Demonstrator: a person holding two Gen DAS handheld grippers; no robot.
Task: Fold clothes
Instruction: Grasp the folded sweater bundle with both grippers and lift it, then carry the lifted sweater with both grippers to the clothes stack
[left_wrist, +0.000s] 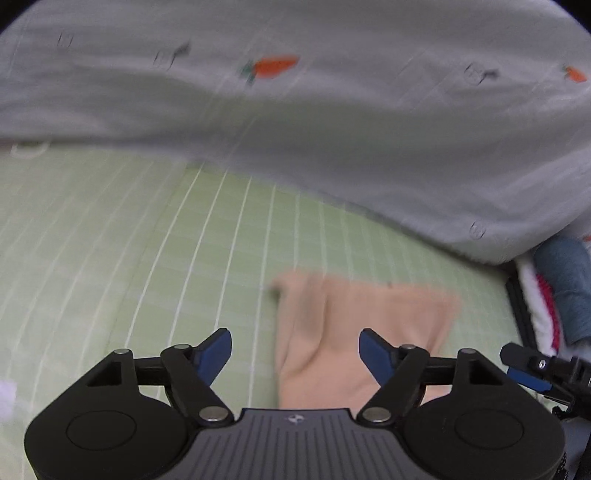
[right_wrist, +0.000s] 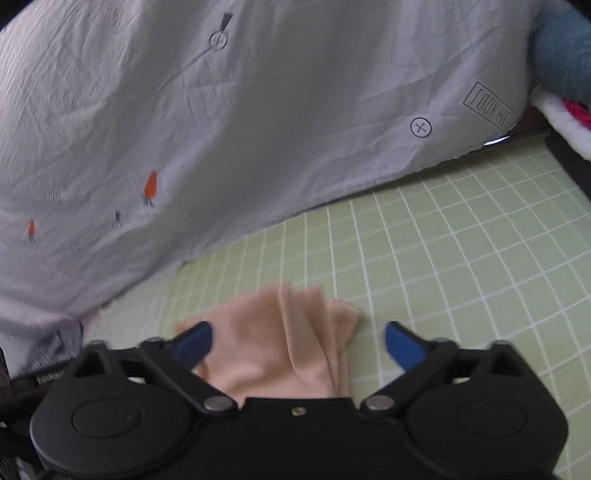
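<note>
Green grid mat (left_wrist: 129, 240) | peach garment (left_wrist: 354, 332) folded, near grey sheet's (left_wrist: 332, 129) edge | left tongs (left_wrist: 295, 354) released, garment ahead-right | right tongs (right_wrist: 297, 345) released, straddling it, nearer

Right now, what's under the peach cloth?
The peach cloth lies on the green grid mat. Nothing else shows at its edges; whatever its folds cover stays hidden.

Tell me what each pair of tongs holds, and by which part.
Nothing. Left tongs and right tongs stand open over the folded peach fabric garment, pads clear of it.
</note>
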